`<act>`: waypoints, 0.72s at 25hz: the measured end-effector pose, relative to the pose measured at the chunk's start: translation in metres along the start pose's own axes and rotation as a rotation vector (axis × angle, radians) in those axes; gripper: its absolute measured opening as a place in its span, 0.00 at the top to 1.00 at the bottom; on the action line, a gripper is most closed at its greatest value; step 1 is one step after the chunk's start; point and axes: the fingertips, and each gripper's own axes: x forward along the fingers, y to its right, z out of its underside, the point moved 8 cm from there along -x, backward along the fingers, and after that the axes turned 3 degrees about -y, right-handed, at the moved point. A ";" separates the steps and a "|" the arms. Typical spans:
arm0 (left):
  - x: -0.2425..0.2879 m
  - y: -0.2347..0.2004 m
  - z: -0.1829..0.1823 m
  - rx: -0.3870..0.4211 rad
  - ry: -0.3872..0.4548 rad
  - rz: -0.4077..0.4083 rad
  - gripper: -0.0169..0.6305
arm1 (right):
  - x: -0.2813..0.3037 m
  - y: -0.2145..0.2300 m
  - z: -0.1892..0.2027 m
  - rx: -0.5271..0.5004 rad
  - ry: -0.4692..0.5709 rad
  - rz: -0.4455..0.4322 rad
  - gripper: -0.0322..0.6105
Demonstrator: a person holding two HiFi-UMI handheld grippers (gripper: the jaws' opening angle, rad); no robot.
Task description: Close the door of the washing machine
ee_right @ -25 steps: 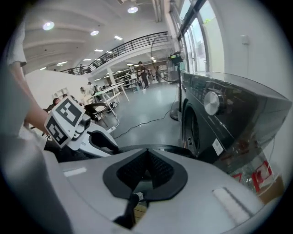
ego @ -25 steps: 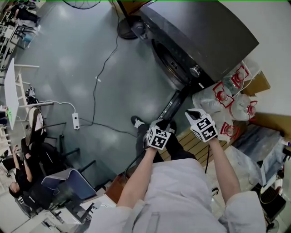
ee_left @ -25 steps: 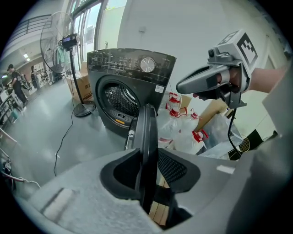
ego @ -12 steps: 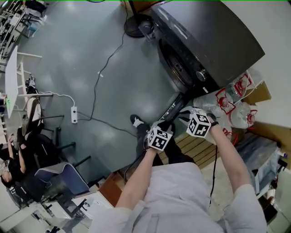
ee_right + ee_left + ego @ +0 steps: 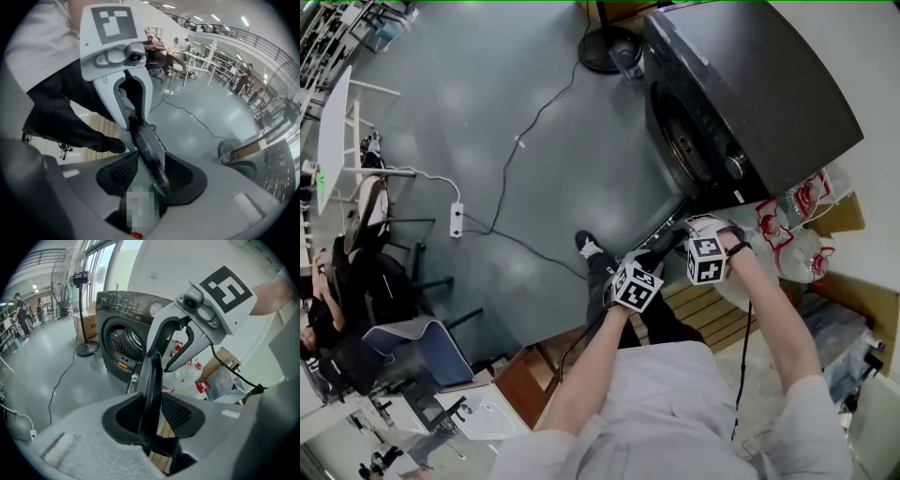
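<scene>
The dark grey washing machine (image 5: 750,94) stands at the upper right with its round door (image 5: 661,230) swung out toward me. My left gripper (image 5: 637,262) is shut on the door's dark rim (image 5: 152,380), which runs up between its pads. Just beyond it on the same rim is my right gripper (image 5: 686,239), pointing steeply down. Its jaws have just been opening, and the door edge (image 5: 149,145) lies between the pads with a gap on both sides. The open drum (image 5: 124,341) shows behind the door.
Plastic bags with red print (image 5: 797,211) lie right of the machine, and a slatted wooden platform (image 5: 712,314) is under my feet. A fan stand (image 5: 614,47), a floor cable (image 5: 520,141), a power strip (image 5: 457,220) and chairs (image 5: 384,272) are to the left.
My right gripper has rolled over and sunk toward the door's edge, ending closer to the left gripper. The left gripper has stayed on the door.
</scene>
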 end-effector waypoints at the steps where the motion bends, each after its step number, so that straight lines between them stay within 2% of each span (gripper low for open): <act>1: 0.000 0.000 -0.001 0.001 -0.003 0.005 0.78 | 0.003 0.000 0.000 -0.033 -0.015 -0.006 0.68; 5: -0.001 -0.003 -0.001 0.005 -0.001 0.011 0.78 | 0.014 -0.001 -0.004 -0.142 -0.065 -0.033 0.72; 8: -0.001 -0.006 0.000 0.007 0.015 0.011 0.78 | 0.019 0.000 -0.005 -0.165 -0.092 -0.052 0.72; 18: 0.000 -0.023 -0.007 0.007 0.014 0.001 0.77 | 0.021 0.013 -0.010 -0.099 -0.079 -0.003 0.72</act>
